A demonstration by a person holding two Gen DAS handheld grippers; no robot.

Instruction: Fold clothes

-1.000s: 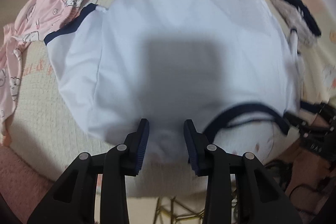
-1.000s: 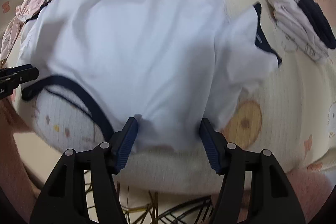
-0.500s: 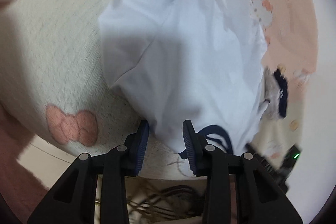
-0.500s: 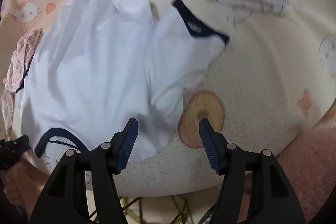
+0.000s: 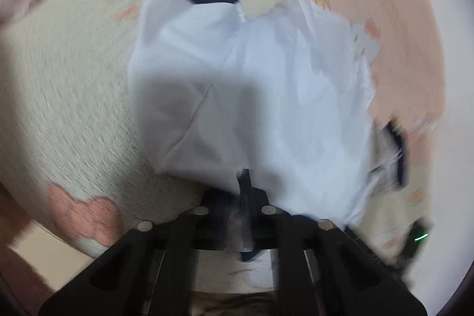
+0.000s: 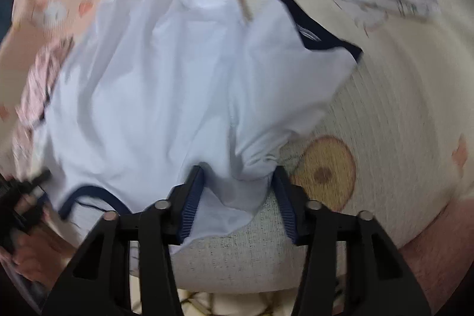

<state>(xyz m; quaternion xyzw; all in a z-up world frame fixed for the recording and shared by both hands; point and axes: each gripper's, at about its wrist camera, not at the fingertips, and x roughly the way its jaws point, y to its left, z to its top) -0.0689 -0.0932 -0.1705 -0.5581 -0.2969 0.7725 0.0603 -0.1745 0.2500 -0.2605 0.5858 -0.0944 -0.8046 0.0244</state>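
Fingers of the left gripper (image 5: 241,194) were pinched tight on the white shirt (image 6: 166,96) edge; right gripper (image 6: 237,197) jaws were closing, shirt shoulder between, pads not yet pressing.

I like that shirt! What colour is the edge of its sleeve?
Dark navy blue, on the white shirt's sleeve edge; right wrist view shows it best.

No legible txt or labels anywhere.

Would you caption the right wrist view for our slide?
Right gripper closing around the near edge of a white shirt on a patterned blanket.
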